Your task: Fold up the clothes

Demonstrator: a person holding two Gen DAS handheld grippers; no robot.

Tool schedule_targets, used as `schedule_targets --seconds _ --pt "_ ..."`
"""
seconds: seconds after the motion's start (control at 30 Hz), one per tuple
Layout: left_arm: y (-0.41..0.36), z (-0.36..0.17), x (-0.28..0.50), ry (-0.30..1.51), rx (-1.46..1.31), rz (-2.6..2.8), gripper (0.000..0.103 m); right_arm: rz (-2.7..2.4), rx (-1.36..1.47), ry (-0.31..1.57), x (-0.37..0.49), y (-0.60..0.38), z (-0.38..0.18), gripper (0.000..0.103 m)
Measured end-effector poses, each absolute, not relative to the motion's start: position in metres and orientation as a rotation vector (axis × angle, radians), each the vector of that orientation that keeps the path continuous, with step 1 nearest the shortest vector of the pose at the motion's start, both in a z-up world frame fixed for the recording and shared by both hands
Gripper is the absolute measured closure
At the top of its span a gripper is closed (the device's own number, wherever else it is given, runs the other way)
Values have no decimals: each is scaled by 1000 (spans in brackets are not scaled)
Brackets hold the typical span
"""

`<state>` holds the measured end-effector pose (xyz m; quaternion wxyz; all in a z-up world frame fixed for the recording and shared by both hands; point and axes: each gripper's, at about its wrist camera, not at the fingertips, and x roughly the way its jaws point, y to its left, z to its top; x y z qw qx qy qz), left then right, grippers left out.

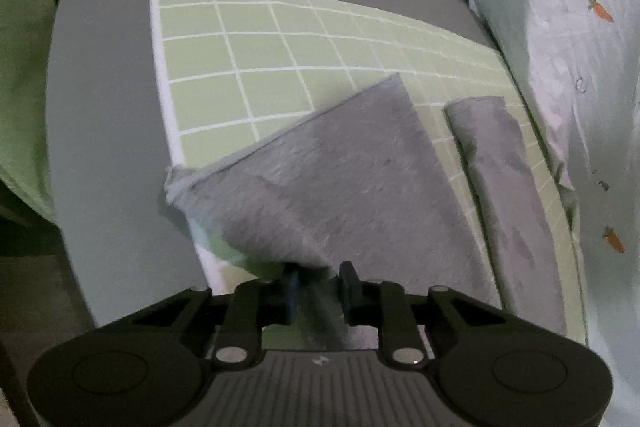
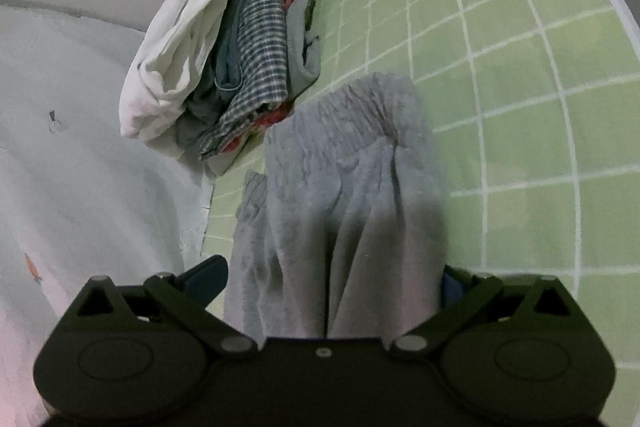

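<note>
Directly ahead of the left gripper [image 1: 318, 285] in the left wrist view, a grey fleece garment [image 1: 340, 179] lies on the green grid mat [image 1: 240, 59], running up and away; the narrowed jaws pinch its near edge, while a rolled grey leg [image 1: 496, 183] lies just beside it to the right. In the right wrist view, the right gripper [image 2: 332, 287] stands spread wide, bunched grey cloth [image 2: 348, 195] between its fingers, long axis pointing forward toward the stack of folded clothes [image 2: 240, 59]; whether its pads press I cannot tell.

Grey bed [image 1: 112, 131], green checked mat [image 1: 248, 43]
</note>
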<state>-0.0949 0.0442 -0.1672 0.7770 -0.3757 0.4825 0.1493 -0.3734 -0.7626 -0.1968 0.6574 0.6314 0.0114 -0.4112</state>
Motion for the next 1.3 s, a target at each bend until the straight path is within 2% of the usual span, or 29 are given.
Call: schedule_targets --seconds 0.07,0.37,0.5,0.7,0.73,0.77,0.8,0.83,0.87,0.9,0.93,0.97,1.0,1.07,1.3 --pt "43 -165 -98 1077 -819 289 56 -929 1420 30 -373 -765 -197 0" --pt "28 -169 -98 1205 -882 202 35 -919 1423 -1 -376 -764 -200 0" --pt "22 -174 -92 1192 -881 209 30 -917 1423 -16 -377 -763 -201 0" --pt "35 -175 -89 1065 -949 274 31 -915 1453 -34 -379 -768 -202 0" --pt "36 -175 -88 1054 -951 291 37 -914 1459 -36 -379 -769 -202 0" --pt "36 -174 -87 1054 -939 315 48 -916 1463 -29 -379 -771 -202 0" --pt "35 -173 -85 1062 -908 346 57 -922 1462 -10 -379 -771 -200 4" --pt "34 -172 -84 1074 -870 379 81 -928 1460 10 -379 -771 -199 9" --pt "33 -171 -84 1085 -845 399 99 -935 1458 29 -379 -772 -198 25" --pt "34 -171 -84 1093 -828 410 98 -946 1453 63 -379 -771 -197 48" --pt "34 -169 -84 1092 -823 411 98 -958 1448 97 -379 -771 -196 61" --pt "34 -167 -85 1083 -826 405 99 -969 1442 131 -379 -770 -196 85" --pt "34 -163 -85 1076 -820 400 99 -978 1418 155 -380 -768 -192 96" --pt "30 -152 -82 1057 -786 387 99 -995 1370 203 -383 -763 -184 101" --pt "37 -85 -77 933 -772 296 99 -960 1171 153 -408 -746 -113 102"
